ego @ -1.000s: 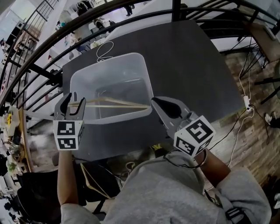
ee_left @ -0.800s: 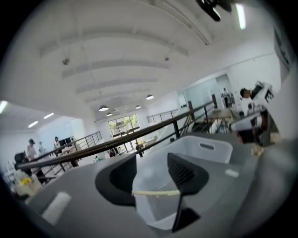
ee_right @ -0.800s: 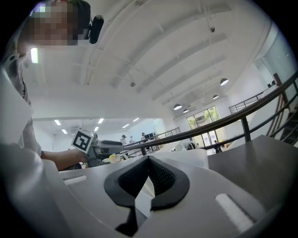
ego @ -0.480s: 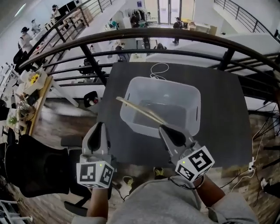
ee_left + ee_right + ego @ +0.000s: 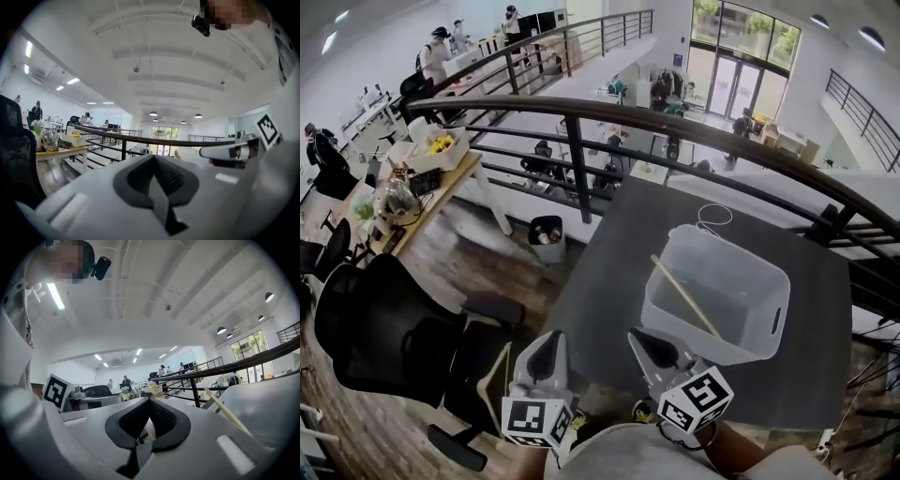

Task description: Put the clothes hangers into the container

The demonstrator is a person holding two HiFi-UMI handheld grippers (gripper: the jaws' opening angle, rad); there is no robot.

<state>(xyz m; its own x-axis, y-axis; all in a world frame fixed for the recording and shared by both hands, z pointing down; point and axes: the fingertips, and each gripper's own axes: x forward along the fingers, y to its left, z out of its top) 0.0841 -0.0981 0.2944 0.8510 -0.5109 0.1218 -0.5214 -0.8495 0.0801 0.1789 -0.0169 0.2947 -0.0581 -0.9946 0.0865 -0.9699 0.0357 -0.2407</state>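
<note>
A clear plastic container stands on the dark table. One pale wooden hanger leans inside it, its upper end over the near-left rim. Both grippers hover at the table's near edge, short of the container. My left gripper has just been closing; it is shut with nothing between its jaws. My right gripper is shut too, apart from the hanger. The right gripper view shows the hanger and the container off to its right.
A black railing runs behind the table, with a lower floor beyond. Black office chairs stand at the left. Another pale wooden piece shows beside my left gripper. A white cable lies behind the container.
Both grippers let go of the hanger and drew back from the container toward the body. The left jaws shut. The hanger now leans inside the container. The head view swung upward.
</note>
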